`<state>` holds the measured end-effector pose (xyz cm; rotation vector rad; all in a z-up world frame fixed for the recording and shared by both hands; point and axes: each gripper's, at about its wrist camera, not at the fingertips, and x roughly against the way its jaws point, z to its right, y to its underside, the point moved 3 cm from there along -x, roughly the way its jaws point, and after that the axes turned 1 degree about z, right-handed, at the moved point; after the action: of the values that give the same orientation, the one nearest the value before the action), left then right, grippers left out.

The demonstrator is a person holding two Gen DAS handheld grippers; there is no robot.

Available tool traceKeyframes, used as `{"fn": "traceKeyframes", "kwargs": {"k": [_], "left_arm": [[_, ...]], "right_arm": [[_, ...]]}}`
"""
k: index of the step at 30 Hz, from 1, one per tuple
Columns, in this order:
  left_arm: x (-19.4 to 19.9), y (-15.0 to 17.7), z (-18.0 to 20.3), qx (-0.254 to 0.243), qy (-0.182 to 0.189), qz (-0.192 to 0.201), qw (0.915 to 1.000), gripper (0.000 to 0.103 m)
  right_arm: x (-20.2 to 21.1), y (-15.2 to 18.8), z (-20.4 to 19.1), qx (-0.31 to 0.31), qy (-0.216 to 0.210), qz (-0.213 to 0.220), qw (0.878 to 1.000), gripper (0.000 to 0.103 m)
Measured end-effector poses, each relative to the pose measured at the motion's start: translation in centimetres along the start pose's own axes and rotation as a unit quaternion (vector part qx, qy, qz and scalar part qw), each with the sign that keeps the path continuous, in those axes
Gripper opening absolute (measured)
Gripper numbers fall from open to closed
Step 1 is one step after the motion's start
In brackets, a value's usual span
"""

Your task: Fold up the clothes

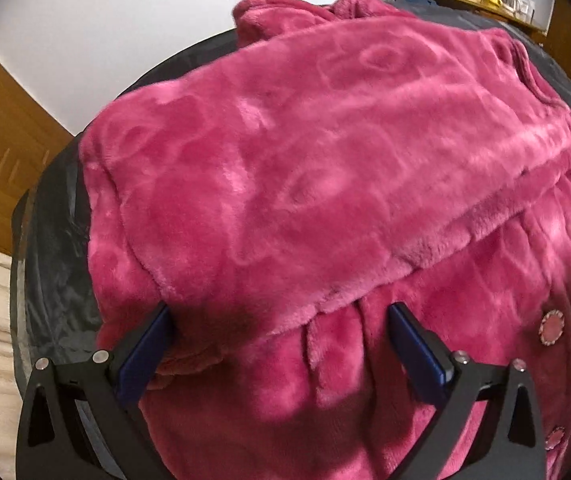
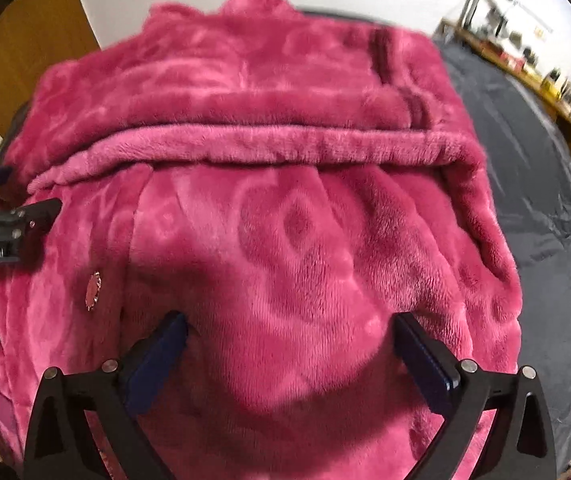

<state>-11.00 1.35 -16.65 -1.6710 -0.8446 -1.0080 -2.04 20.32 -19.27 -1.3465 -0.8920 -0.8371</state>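
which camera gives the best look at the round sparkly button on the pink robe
The left wrist view: the button faces the camera, its rim clear, beside the left gripper. In the right wrist view it shows edge-on and blurred.

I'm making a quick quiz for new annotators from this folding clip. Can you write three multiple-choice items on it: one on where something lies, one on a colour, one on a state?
1. Where does the pink fleece garment lie?
A. on a dark grey sheet
B. on a wooden floor
C. on a hanger

2. What colour are the pads on the left claw?
A. yellow
B. blue
C. white

3. How does the right claw stand?
A. shut on a button
B. shut with nothing in it
C. open over the fleece

Answers:
1 A, the dark grey sheet shows around the garment's edges in both wrist views.
2 B, a blue pad lines each finger.
3 C, its fingers stand wide apart with fleece between them, and the button lies off to the side.
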Motion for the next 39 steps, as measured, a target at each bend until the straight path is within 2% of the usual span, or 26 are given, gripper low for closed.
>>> {"fn": "traceKeyframes", "kwargs": {"k": [2,5,8,10,12,16,23,27,35,39], "left_arm": [[1.1,-0.3,-1.4,0.024,-0.015,0.013,0.9995,0.103],[3.3,-0.2,-4.6,0.081,-0.071,0.022,0.9940,0.103],[6.0,0.3,-7.7,0.148,-0.070,0.023,0.9862,0.103],[6.8,1.5,-8.2,0.156,-0.074,0.007,0.9850,0.103],[7.7,4.3,-6.6,0.151,-0.079,-0.007,0.9853,0.103],[9.4,9.8,-3.0,0.150,-0.043,-0.034,0.9873,0.103],[10.4,17.7,0.9,0.192,-0.012,-0.065,0.9792,0.103],[11.0,21.7,0.5,0.222,-0.023,-0.082,0.9714,0.103],[11.7,26.1,-1.3,0.301,-0.006,-0.080,0.9503,0.103],[11.7,26.8,-0.9,0.310,0.009,-0.076,0.9477,0.103]], "right_arm": [[0.4,0.7,-0.1,0.012,-0.005,0.014,1.000,0.103],[1.1,1.0,0.4,0.016,-0.008,-0.018,1.000,0.103],[3.3,1.7,1.6,0.003,-0.011,-0.011,1.000,0.103],[4.9,2.9,2.7,0.003,-0.017,-0.004,1.000,0.103],[6.2,4.5,4.0,0.001,-0.026,-0.003,1.000,0.103],[7.1,8.0,7.5,-0.008,-0.041,-0.007,0.999,0.103],[8.6,14.8,11.2,-0.023,-0.054,-0.023,0.998,0.103],[8.9,17.7,12.6,-0.029,-0.064,-0.032,0.997,0.103],[10.2,20.2,13.2,-0.020,-0.083,-0.032,0.996,0.103],[10.4,21.0,13.3,-0.017,-0.094,-0.039,0.995,0.103]]}}
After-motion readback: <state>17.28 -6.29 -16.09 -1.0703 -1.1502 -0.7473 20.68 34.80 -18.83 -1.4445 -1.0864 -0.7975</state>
